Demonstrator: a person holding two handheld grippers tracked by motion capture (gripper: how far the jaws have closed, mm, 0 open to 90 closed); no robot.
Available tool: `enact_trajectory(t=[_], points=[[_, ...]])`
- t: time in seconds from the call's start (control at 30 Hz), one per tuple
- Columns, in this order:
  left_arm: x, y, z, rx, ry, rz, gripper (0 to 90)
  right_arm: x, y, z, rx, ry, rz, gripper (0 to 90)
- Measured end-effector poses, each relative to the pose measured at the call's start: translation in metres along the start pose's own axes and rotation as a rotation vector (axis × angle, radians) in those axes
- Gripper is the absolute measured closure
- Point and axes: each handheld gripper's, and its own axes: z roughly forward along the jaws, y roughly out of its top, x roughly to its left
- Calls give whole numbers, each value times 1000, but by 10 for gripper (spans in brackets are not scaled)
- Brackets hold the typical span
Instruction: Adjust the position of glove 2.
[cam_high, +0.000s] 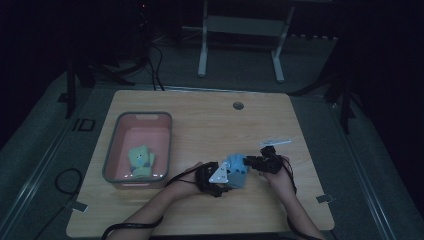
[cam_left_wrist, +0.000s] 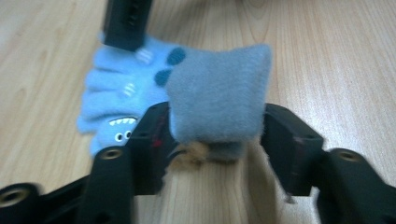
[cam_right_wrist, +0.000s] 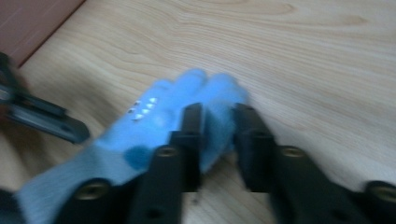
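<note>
A light blue glove (cam_high: 236, 165) with a grey cuff and a small cartoon face lies on the wooden table (cam_high: 210, 120) near the front middle. My left gripper (cam_high: 229, 179) is shut on the grey cuff (cam_left_wrist: 219, 98), which sits folded between its two jaws in the left gripper view (cam_left_wrist: 217, 137). From the right, my right gripper (cam_high: 254, 162) is shut on one of the glove's finger ends (cam_right_wrist: 217, 126). The glove (cam_right_wrist: 154, 121) stretches between the two grippers. One jaw of the right gripper presses on the glove's fingers (cam_left_wrist: 126, 88) in the left gripper view.
A pink bin with a grey rim (cam_high: 112, 150) stands at the left of the table and holds a yellow-green glove (cam_high: 141, 160). A thin white strip (cam_high: 275, 142) lies right of the grippers. A round cable hole (cam_high: 238, 105) is near the far edge.
</note>
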Motion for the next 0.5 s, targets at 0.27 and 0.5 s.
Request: enact_trajectory(t=[0.27, 0.5], points=[[-7, 6, -10, -55, -9, 29, 380, -3, 0, 7, -5, 20, 32, 445], [-8, 10, 11, 7, 6, 72, 402, 3, 4, 22, 25, 10, -24, 369]])
